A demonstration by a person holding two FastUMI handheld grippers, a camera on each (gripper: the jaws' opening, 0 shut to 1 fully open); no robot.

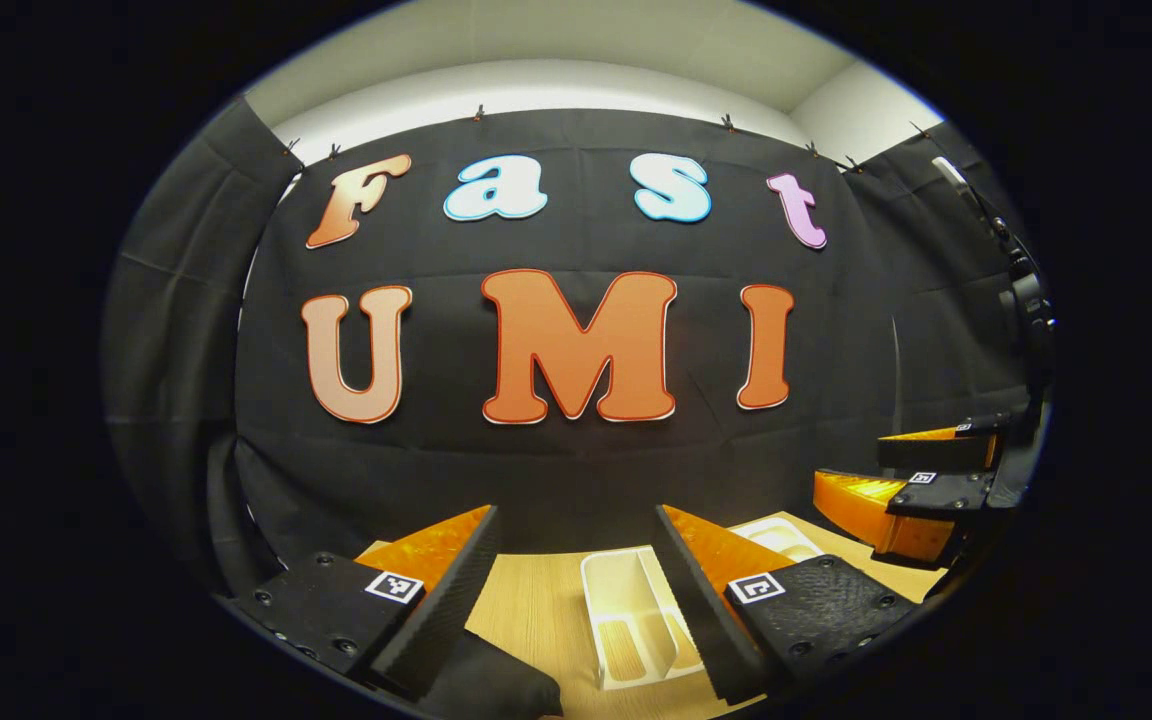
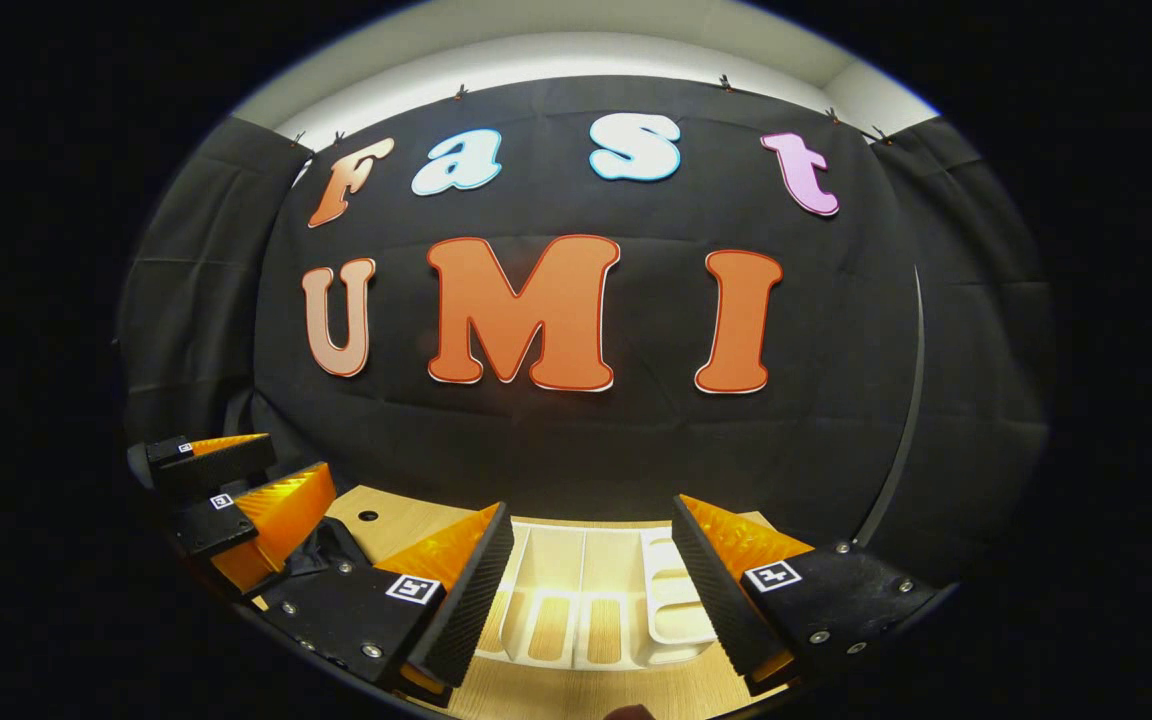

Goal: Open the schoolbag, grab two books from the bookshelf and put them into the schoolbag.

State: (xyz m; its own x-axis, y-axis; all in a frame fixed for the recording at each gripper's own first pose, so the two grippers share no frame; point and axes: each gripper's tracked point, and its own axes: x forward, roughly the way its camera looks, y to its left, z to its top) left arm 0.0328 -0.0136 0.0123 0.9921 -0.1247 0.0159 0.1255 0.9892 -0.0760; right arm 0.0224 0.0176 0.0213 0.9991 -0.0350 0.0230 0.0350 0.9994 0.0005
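On the table (image 1: 526, 610), the dark schoolbag (image 1: 496, 685) lies at the left, then the left hand-held gripper (image 1: 576, 590) spread wide and empty, the white bookshelf (image 2: 586, 600), and the right hand-held gripper (image 2: 591, 590), equally wide and empty. No book is visible; seemingly all 3 steps remain.

Bookshelf (image 2: 586, 600) on the counter (image 2: 576, 690), ahead between the spread fingers of the right gripper (image 2: 586, 590), with the booth wall behind. Left gripper (image 2: 236, 490) off to the left, above the counter's left end, and just beside a dark bag (image 2: 321, 550). From the left gripper view: bookshelf (image 1: 636, 620) ahead on the counter (image 1: 526, 610), right gripper (image 1: 921, 490) at far right.
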